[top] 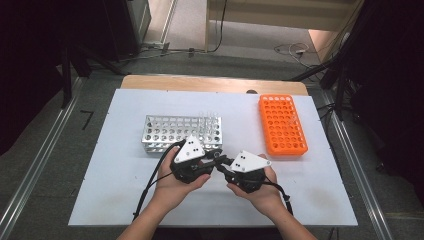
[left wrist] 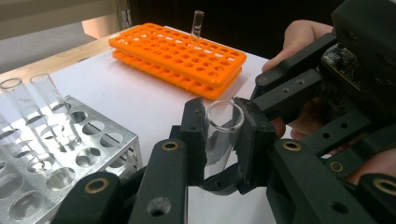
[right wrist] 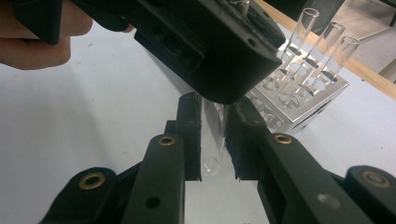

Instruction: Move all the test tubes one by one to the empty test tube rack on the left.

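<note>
While both grippers clamp the same glass tube [left wrist: 223,133], the step in hand appears to be a handover between them, held above the white surface [top: 115,190] just in front of the metal rack [top: 165,132]. The left gripper [left wrist: 224,140] is closed on the tube near its open mouth; the right gripper [right wrist: 214,140] is closed on it near the rounded bottom. To do this step well, keep the tube straight along its own axis, let one gripper release fully before the other moves, and apply no twist, since glass pinched at two points can crack. Several tubes [right wrist: 322,46] stand upright in the near end of the metal rack, so any lift should go straight up before travelling sideways. The orange rack [top: 282,125] lies well apart to the right, with one tube [left wrist: 197,24] standing in it, and open surface lies between the two racks for the crossing.
</note>
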Motion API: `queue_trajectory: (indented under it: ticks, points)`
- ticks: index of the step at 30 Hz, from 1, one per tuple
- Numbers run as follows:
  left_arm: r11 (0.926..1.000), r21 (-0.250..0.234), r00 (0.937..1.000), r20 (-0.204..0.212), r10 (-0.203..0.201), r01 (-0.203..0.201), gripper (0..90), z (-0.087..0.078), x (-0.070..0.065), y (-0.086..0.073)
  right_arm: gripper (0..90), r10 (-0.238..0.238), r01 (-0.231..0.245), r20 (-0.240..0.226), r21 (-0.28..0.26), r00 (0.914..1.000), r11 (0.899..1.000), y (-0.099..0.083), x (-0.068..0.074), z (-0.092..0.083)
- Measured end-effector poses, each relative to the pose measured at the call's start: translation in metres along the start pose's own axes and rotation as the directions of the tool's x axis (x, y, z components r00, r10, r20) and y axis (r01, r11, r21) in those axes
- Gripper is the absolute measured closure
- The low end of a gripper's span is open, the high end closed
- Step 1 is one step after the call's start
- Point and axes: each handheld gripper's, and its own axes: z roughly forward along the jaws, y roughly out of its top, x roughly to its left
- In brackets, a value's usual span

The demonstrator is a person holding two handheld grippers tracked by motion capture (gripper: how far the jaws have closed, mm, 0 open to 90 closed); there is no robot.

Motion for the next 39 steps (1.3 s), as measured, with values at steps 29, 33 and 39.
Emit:
queue_trajectory:
  ticks: [29,33,39]
  points:
    - [0.9963,-0.073,0.9899,-0.131,-0.054,0.045,75.9,-0.031,0.049,0.017,7.9,0.169,-0.174,-0.051,-0.103,0.9842,0.979,-0.019,-0.051,-0.018]
    - [0.9953,-0.084,0.9860,-0.155,-0.060,0.047,75.9,-0.034,0.059,0.022,0.7,0.194,-0.202,-0.073,-0.113,0.9782,0.973,-0.025,-0.060,-0.020]
    - [0.9947,-0.087,0.9803,-0.185,-0.070,0.055,75.9,-0.035,0.075,0.029,0.0,0.216,-0.227,-0.098,-0.124,0.9715,0.966,-0.032,-0.071,-0.024]
